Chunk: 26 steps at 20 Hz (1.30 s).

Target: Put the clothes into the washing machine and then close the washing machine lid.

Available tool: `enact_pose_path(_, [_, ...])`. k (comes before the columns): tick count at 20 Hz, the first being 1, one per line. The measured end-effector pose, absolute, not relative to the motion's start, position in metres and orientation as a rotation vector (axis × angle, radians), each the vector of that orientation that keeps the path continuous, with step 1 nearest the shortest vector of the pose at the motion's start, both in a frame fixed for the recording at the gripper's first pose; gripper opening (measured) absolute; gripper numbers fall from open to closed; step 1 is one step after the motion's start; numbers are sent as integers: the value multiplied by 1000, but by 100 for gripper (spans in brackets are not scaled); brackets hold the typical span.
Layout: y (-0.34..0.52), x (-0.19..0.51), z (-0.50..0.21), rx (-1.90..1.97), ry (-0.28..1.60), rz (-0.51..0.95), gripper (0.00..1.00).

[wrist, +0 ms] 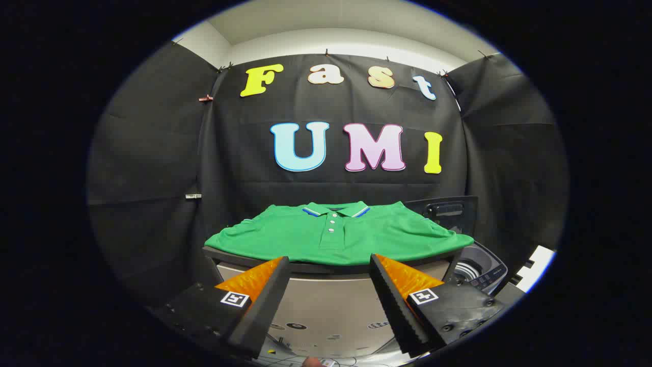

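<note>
Hand-held gripper (pixel 330 265), seen in the gripper view: fingers spread wide, nothing between them, nothing gripped. Aimed at the front edge of the table (pixel 331 268), tips level with that edge and just short of it.

Beyond the fingers: green polo shirt (pixel 336 235), spread flat on the table, collar toward the booth wall, placket buttons facing up, sleeves laid out to either side. Front hem hanging slightly over the table's near edge. No contact between fingers and cloth.

To the right of the table and lower: washing machine (pixel 481 270), top-loading, drum opening visible. Lid (pixel 445 211) raised, standing upright behind the opening, just beyond the shirt's right sleeve. Drum contents too small and too hidden to judge.

Progress, judged from this: none of the task done. Shirt untouched on the table, not yet grasped; lid open, ready to receive. Left to do: close on the shirt, probably near the hem or middle, lift it off the table, carry it right and down into the drum, release, then swing the lid shut. Likely trouble: loose fabric trailing over the machine's rim and catching under the lid.
</note>
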<state>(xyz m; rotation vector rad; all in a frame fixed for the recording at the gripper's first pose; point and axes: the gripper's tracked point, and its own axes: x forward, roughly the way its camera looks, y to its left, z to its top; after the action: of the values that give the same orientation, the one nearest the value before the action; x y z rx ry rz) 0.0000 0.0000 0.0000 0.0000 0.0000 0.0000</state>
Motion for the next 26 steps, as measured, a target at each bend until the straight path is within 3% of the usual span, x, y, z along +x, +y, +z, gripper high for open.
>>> enact_pose_path(17, [4,4,13,-11,6,11,98])
enact_pose_path(26, [3,66,58,-40,50,-17,98])
